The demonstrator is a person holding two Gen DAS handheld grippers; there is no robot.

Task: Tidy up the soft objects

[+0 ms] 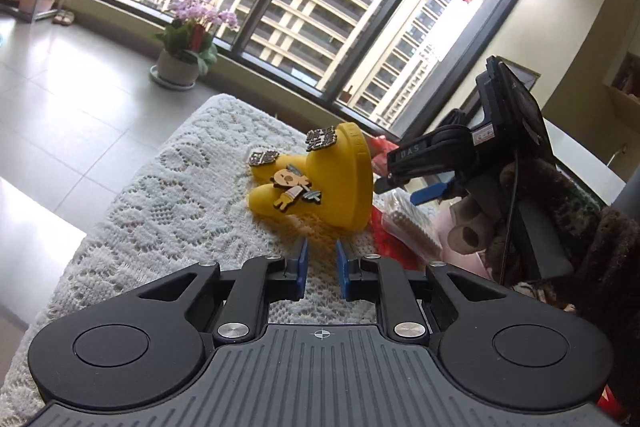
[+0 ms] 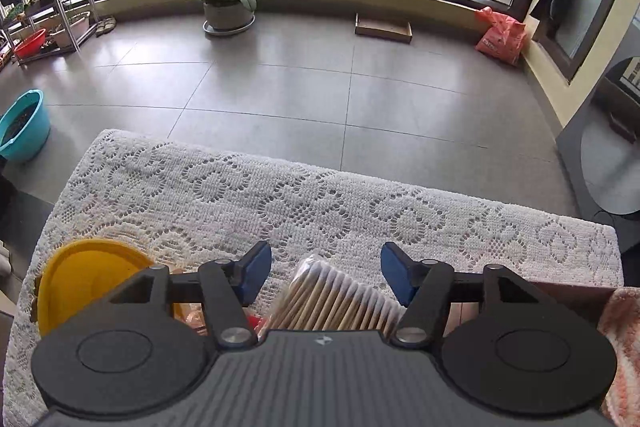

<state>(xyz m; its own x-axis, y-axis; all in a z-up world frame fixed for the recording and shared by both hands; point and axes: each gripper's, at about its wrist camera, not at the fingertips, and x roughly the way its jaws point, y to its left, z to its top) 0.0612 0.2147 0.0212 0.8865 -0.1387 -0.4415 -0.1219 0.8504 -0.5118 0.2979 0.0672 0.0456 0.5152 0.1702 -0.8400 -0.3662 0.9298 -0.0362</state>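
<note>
Sorting looks barely begun: your left gripper point(image 1: 321, 269) is nearly closed, empty; your right gripper point(image 2: 323, 278) gapes over the swab pack point(image 2: 336, 301), not gripping.

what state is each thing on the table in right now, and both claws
left claw: shut, nothing between its pads
right claw: open, over the pack of cotton swabs, pads not pressing it
yellow slipper: tipped on its side on the lace cloth, charms facing out
pack of cotton swabs: lying flat, sealed as far as shows
</note>
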